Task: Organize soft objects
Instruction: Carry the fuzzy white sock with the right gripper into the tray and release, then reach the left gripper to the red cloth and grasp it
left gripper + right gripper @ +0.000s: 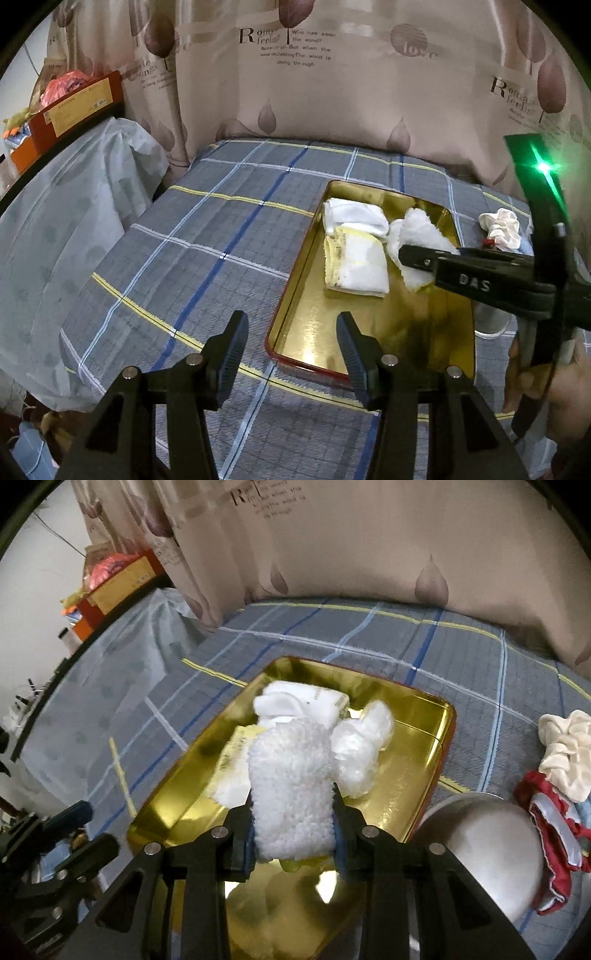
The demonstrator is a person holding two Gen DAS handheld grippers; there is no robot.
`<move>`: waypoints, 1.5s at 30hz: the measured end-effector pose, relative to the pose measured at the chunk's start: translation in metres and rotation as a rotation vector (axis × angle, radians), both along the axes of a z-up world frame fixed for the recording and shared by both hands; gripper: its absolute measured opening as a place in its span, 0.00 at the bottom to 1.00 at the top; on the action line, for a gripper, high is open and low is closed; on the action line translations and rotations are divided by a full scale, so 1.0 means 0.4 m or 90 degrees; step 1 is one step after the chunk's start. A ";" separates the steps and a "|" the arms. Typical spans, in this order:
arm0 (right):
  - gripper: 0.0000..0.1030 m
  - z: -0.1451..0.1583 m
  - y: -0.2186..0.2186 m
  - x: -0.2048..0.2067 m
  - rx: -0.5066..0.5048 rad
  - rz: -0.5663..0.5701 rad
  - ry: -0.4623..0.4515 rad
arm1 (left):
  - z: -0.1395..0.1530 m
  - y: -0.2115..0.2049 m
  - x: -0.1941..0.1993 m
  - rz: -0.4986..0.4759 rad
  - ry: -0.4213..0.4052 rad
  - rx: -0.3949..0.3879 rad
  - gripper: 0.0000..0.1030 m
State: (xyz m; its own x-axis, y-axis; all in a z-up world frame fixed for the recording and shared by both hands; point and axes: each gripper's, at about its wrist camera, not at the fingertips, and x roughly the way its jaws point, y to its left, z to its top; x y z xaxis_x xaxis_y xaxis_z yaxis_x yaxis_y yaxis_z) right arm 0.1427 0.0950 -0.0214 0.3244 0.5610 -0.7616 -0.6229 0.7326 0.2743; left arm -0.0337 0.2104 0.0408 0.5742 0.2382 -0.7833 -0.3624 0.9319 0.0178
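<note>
Right gripper point(293, 830): jaws clamped on a fluffy white cloth point(291, 786), held above the gold tray point(424, 768).
Left gripper point(291, 350): jaws spread wide, nothing between them, at the tray's near end.
Inside tray: folded white cloth point(356, 266), rolled white sock point(352, 218) behind it.
Right of tray: cream scrunchie point(565, 753), red-and-white fabric point(554, 823), metal bowl point(491, 845).
Under tray: plaid blanket point(207, 240).

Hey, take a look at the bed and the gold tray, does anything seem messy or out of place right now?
Slightly. The cream scrunchie and a red and white cloth lie loose on the bedspread, right of the gold tray. The folded cloth in the tray shows yellowish stains. The right tool grips a fluffy white cloth above the tray.
</note>
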 end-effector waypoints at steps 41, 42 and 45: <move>0.74 0.096 -0.258 -0.168 0.037 -0.098 -0.174 | 0.003 -0.037 0.005 -0.022 0.008 -0.022 0.49; 0.74 0.089 -0.302 -0.186 0.025 -0.116 -0.186 | 0.003 -0.043 0.007 -0.027 0.009 -0.020 0.49; 0.75 0.061 -0.437 -0.218 -0.025 -0.183 -0.213 | 0.005 -0.066 0.012 -0.043 0.011 -0.015 0.49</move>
State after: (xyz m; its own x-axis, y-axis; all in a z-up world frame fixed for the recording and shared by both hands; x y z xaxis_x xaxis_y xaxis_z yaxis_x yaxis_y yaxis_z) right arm 0.0555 -0.0799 0.0030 0.6952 0.3849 -0.6072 -0.4427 0.8946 0.0602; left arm -0.0289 0.1839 0.0429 0.5746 0.1803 -0.7984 -0.2985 0.9544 0.0007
